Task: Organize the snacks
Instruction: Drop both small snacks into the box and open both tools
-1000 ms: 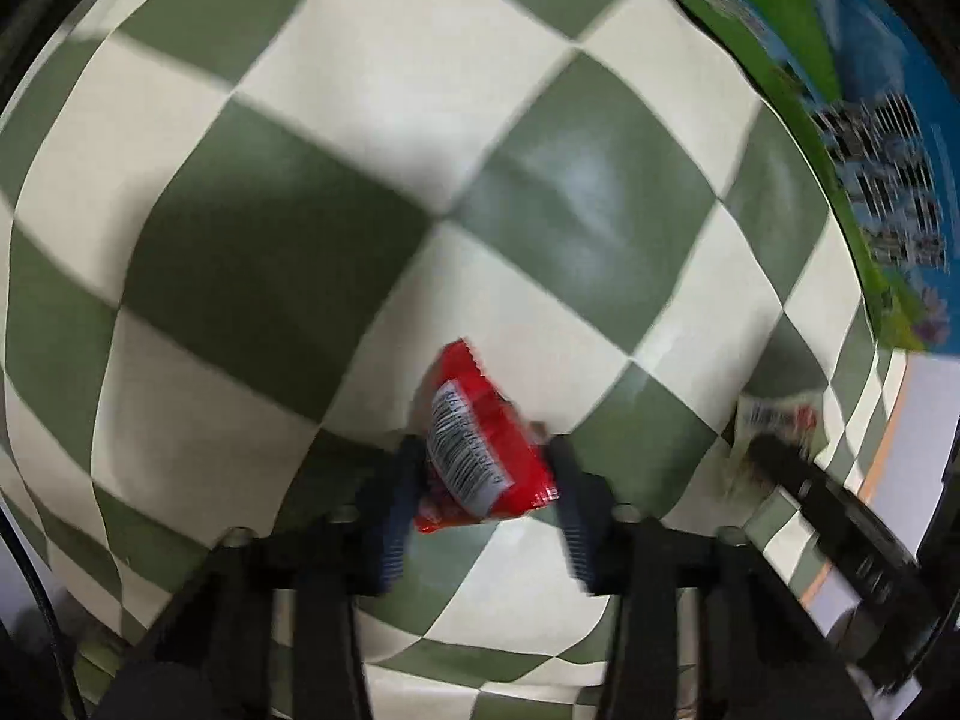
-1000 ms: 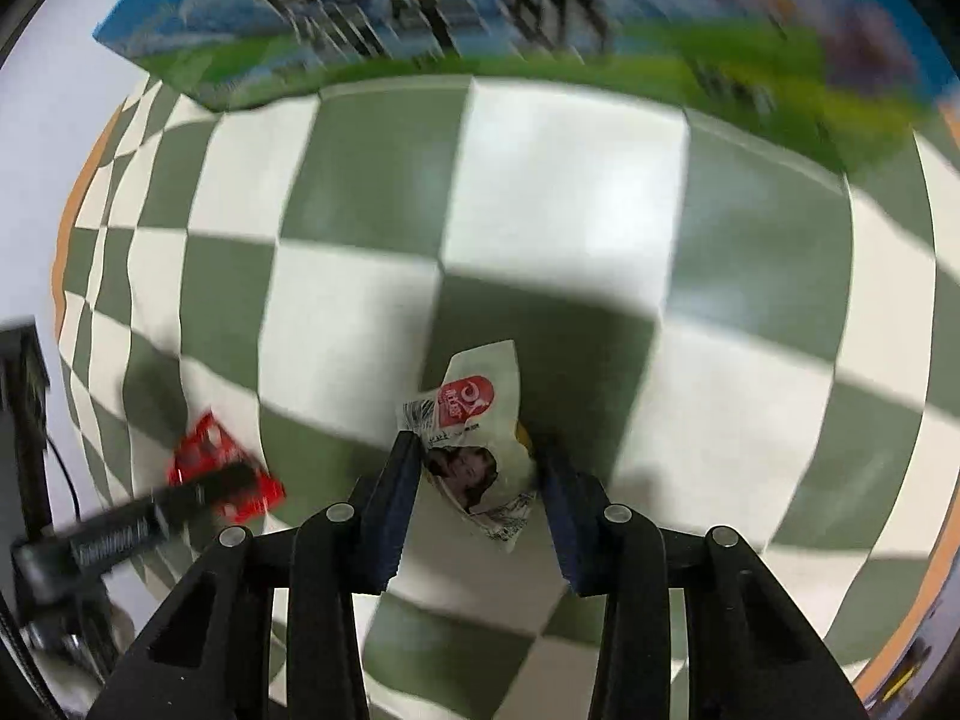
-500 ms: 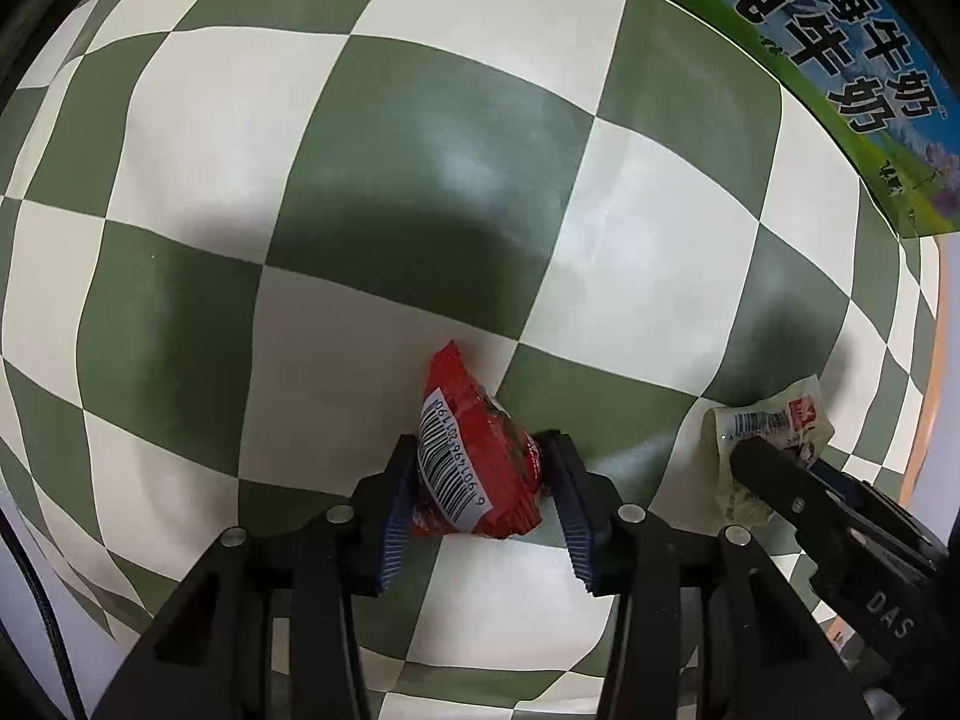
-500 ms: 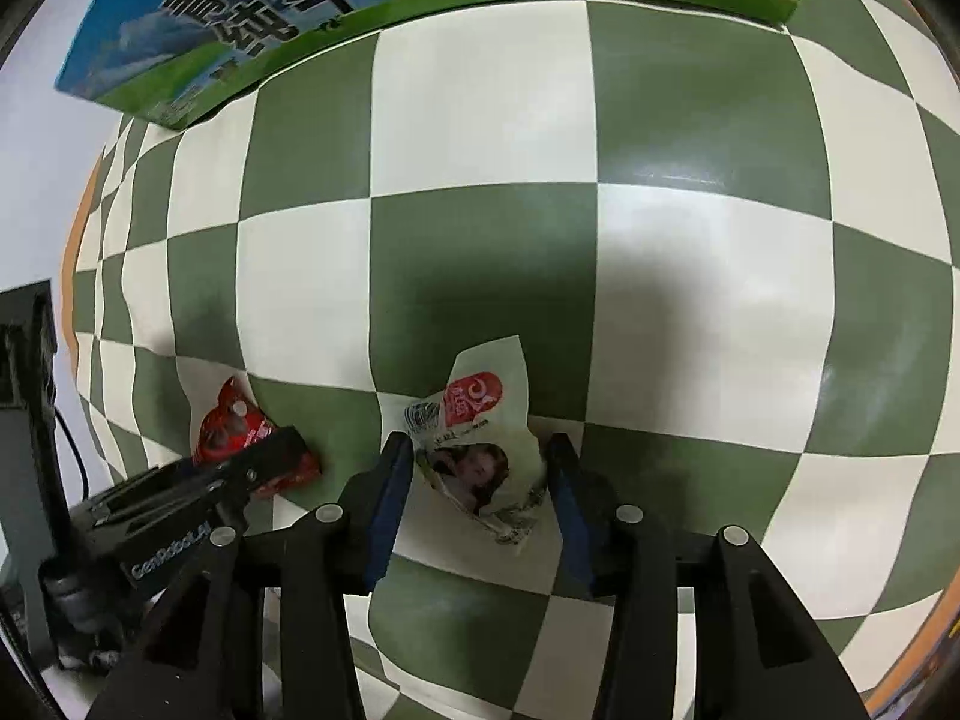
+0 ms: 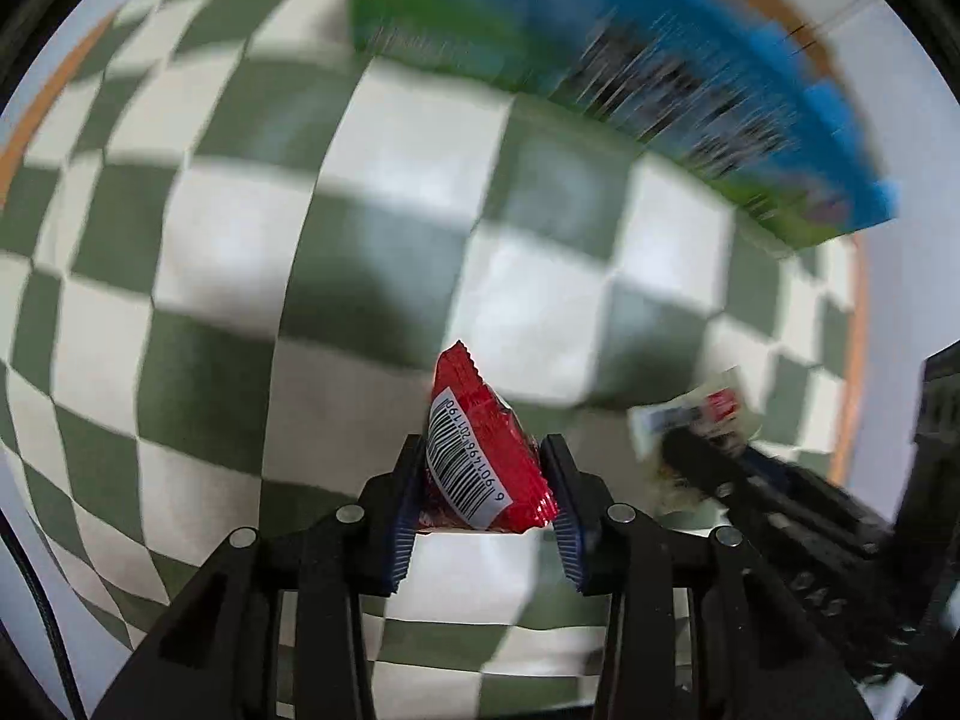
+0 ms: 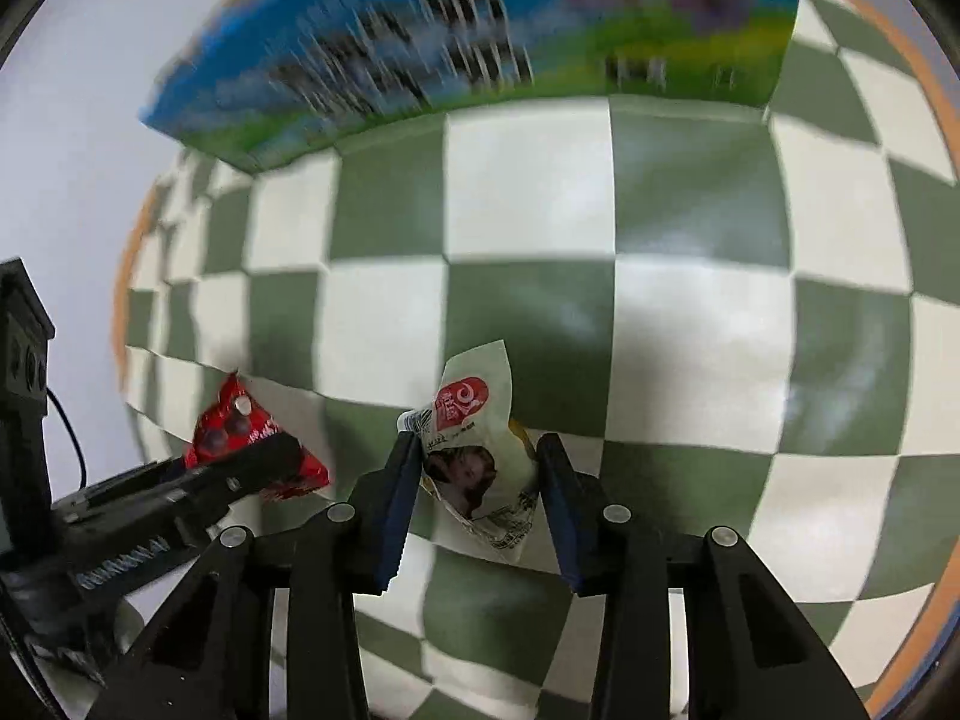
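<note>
Both grippers have tilted up from the checkered cloth since half a second ago, bringing the milk carton box into fuller, motion-blurred view. Left gripper (image 5: 483, 480) stays clamped on a red snack packet (image 5: 480, 456), its barcode label facing the lens, the packet's crimped tip pointing toward 12 o'clock between the blue-padded fingers (image 5: 405, 504). Right gripper (image 6: 477, 486) is clamped on a pale green snack packet (image 6: 480, 456) printed with a red logo and a face, held low at center of the right wrist view. From that camera the red snack packet (image 6: 240, 426) shows at 8 o'clock, pinched by the left gripper (image 6: 264, 462); from the left wrist camera the pale green snack packet (image 5: 696, 420) sits at 3 o'clock in the right gripper (image 5: 690, 456). Beyond both lies the green-and-white checkered tablecloth (image 6: 690, 330), orange-edged. A blue-and-green milk carton box (image 6: 480, 36) stands at 12 o'clock, seen at 1 o'clock (image 5: 630, 60) from the left.
</note>
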A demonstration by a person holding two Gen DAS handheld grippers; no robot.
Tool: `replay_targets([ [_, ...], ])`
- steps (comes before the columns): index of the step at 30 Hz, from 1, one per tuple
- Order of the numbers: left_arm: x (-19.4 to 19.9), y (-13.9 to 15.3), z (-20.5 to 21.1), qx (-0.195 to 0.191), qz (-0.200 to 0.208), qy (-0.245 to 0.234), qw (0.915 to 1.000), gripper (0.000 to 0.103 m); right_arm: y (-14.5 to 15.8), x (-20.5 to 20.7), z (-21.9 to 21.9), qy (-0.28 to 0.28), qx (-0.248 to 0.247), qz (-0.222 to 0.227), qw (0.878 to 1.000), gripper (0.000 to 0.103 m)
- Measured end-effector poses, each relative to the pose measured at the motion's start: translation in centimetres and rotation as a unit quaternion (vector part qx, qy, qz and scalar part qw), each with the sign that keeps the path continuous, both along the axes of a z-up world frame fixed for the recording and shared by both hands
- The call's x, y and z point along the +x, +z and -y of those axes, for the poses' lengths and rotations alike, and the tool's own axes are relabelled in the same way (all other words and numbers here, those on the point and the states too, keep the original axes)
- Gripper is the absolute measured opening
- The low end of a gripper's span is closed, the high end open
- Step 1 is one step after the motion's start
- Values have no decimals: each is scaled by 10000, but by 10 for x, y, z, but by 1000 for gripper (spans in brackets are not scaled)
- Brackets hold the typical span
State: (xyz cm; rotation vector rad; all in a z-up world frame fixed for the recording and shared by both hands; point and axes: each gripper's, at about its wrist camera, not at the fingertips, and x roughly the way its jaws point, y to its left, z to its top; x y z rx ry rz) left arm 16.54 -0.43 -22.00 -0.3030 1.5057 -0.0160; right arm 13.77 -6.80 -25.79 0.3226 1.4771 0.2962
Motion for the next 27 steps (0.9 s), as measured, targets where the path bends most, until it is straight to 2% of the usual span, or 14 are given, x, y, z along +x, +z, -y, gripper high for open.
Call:
replay_targets([
  [3,26,50,7,-238,455,-143,9986,36,41,11,13,-136,223,310,9992,42],
  [7,76,102,2,-436,915,-410,9940,36,105,43,32,-322,319,889,9950,42],
  [11,123,132,12,-289,1141,-653,9909,36,152,86,49,-485,80,1380,9892,42],
  [13,141,130,12,-256,1070,-699,9915,36,155,112,46,-534,-67,1413,9885,42],
  [16,179,113,17,-311,704,-729,9944,36,146,148,52,-547,-236,1236,9905,42],
  [20,215,80,27,-308,237,-778,9962,36,117,184,50,-475,-409,823,9946,43],
  [23,228,57,32,-215,-90,-841,9962,37,95,194,55,-401,-406,424,9975,45],
  [24,231,50,33,-187,-195,-864,9959,37,85,197,56,-440,-363,193,9982,58],
  [25,233,46,34,-159,-240,-893,9956,46,77,199,58,-485,-303,17,9984,84],
  [26,234,43,36,-87,-255,-957,9950,54,74,199,59,-506,-318,-28,9982,94],
  [27,235,40,37,64,-264,-1029,9943,75,74,199,61,-545,-407,36,9977,97],
])
